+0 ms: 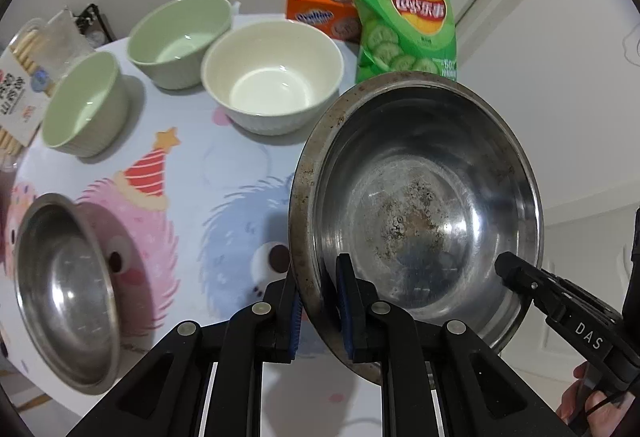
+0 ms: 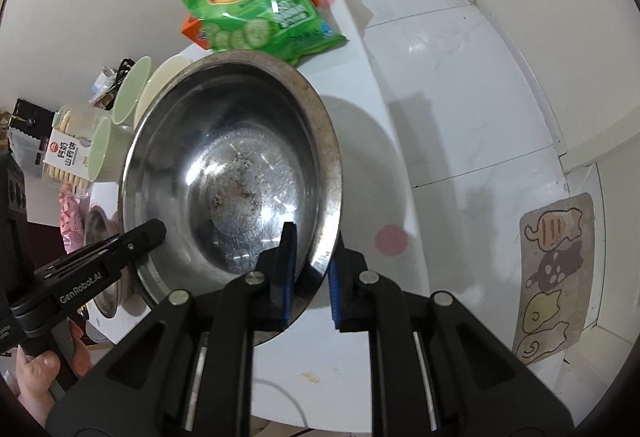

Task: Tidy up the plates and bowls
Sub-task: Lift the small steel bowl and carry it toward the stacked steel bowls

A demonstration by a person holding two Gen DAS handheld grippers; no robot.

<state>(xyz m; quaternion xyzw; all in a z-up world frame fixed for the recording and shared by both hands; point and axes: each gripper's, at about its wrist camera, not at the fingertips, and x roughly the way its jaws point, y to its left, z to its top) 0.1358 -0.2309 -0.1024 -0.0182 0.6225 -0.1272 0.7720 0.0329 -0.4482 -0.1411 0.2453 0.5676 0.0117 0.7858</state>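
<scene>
A large stained steel bowl (image 1: 420,205) is held in the air, tilted, above the table's right side. My left gripper (image 1: 320,309) is shut on its left rim. My right gripper (image 2: 312,277) is shut on its right rim; it also shows in the left wrist view (image 1: 516,273). The same bowl fills the right wrist view (image 2: 232,177). A smaller steel bowl (image 1: 64,289) sits on the table at the near left. Two green bowls (image 1: 180,41) (image 1: 82,105) and a cream bowl (image 1: 272,73) stand at the back.
A green Lay's chip bag (image 1: 404,13) and an orange biscuit box (image 1: 320,13) stand at the back right. A cracker packet (image 1: 20,77) lies at the left edge. The round table (image 1: 192,173) has a cartoon cloth. White floor tiles and a mat (image 2: 556,277) lie to the right.
</scene>
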